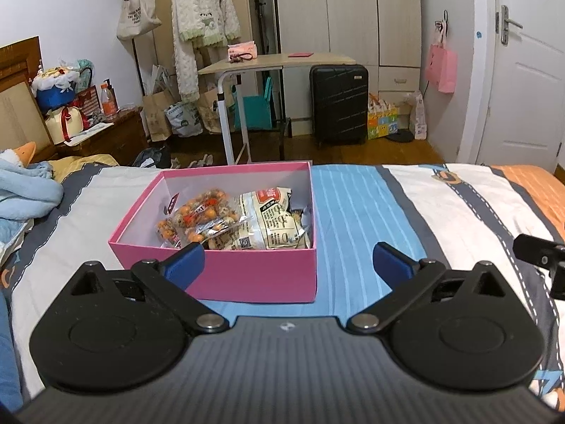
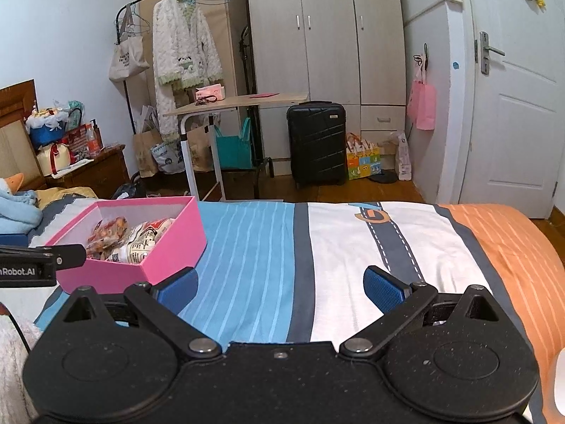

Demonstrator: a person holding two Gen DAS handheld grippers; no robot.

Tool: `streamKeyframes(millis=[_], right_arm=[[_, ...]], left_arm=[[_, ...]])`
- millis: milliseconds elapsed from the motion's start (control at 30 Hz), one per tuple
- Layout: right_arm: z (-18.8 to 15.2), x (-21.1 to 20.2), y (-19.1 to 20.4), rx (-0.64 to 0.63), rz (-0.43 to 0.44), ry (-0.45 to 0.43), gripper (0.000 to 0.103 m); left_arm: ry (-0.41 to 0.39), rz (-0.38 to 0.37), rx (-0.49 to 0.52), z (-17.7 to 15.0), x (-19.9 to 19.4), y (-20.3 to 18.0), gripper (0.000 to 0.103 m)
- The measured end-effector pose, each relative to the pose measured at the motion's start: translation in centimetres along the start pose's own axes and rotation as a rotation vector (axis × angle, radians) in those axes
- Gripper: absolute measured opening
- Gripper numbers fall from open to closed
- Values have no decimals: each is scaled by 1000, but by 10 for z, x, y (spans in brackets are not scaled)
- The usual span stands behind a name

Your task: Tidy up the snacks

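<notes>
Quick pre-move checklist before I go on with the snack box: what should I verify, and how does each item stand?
1. Left gripper open, nothing between the fingers: ok.
2. Right gripper open and empty: ok.
3. Pink box upright on the bed: ok.
4. Snack packets inside the box: ok.
5. No loose snacks on the bedspread in view: ok.
6. Lid for the box within reach: cannot tell, none in view.

text: "nRobot.AI" | on: left tool (image 2: pixel 31 265) body
</notes>
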State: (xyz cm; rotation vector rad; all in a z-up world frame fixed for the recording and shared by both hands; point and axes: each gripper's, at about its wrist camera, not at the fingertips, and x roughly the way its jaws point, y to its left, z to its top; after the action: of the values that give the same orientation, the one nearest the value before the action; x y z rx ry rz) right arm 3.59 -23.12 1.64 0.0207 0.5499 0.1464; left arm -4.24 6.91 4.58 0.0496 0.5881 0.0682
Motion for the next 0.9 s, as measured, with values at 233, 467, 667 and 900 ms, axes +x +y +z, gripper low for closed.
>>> streamKeyframes(millis=[233,467,667,900], right_arm=[[0,1,2,1,-3,9,101],[0,-1,1,-4,1,15,101],[1,0,0,-7,-5,17,101],[-2,3,-2,9,1,35,101]], left_arm=[[5,12,17,0,0,-1,103],[-6,13,40,-2,0,-5,103],[-10,1,26,-4,1,-6,103],[-25,-8,9,-7,4,-4,103]])
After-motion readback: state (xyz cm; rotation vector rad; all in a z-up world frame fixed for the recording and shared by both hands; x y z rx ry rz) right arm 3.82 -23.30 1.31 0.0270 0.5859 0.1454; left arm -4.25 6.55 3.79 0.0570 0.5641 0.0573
